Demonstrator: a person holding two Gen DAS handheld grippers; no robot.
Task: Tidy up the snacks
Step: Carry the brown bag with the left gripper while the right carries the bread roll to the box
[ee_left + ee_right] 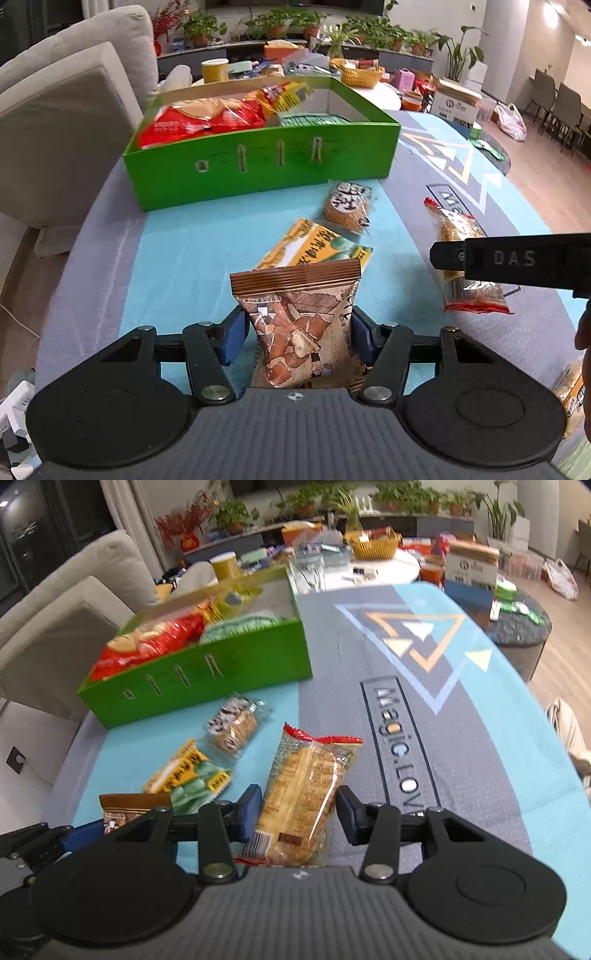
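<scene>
Gripped by the left claw: brown pretzel packet; by the right claw: clear cracker pack. Green box at 11 o'clock.

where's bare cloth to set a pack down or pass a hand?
Free: the grey printed stretch of the tablecloth right of the green box, and the blue strip left of the yellow-green pack. Crowded: between box front and jaws, round cookie pack included.

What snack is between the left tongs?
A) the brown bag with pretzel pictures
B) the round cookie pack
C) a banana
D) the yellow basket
A: the left tongs pinch the brown pretzel bag; the round cookie pack lies on the table.
</scene>
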